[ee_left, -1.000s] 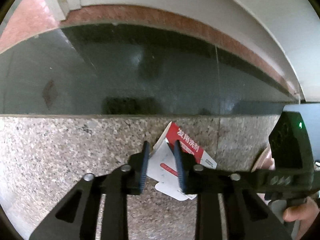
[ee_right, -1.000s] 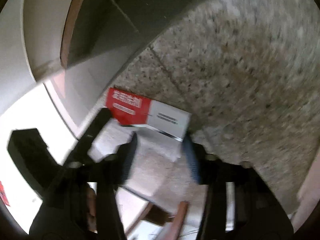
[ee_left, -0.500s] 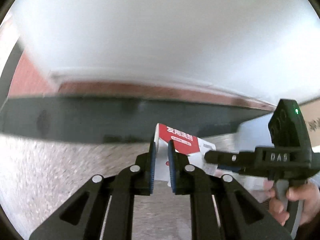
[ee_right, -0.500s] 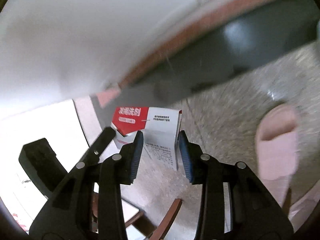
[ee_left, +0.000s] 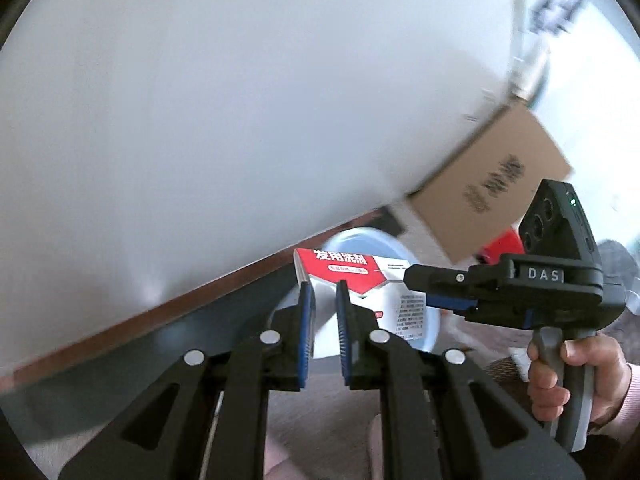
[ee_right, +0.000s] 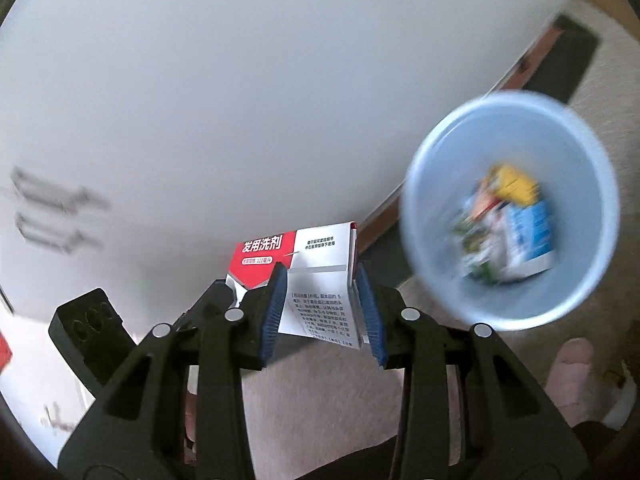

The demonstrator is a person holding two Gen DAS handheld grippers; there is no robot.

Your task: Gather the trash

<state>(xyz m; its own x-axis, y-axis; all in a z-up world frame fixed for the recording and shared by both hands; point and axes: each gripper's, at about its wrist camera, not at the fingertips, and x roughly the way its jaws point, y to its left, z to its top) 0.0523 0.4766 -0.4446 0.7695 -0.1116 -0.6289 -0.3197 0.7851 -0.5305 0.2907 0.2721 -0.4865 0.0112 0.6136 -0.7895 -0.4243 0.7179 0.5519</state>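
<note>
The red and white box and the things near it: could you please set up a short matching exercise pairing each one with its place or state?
Things:
1. red and white box
2. blue bin
3. cardboard carton
4. right gripper

States:
A. brown, by the white wall
B. clamped on the box's white end
C. holds colourful wrappers
D. held by both grippers

Pairs: 1-D, 2-C, 3-A, 4-B

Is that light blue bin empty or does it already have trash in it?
Not empty. The light blue bin already holds several blurred packages, yellow, white and blue, at its bottom, leaving most of its depth free.
</note>
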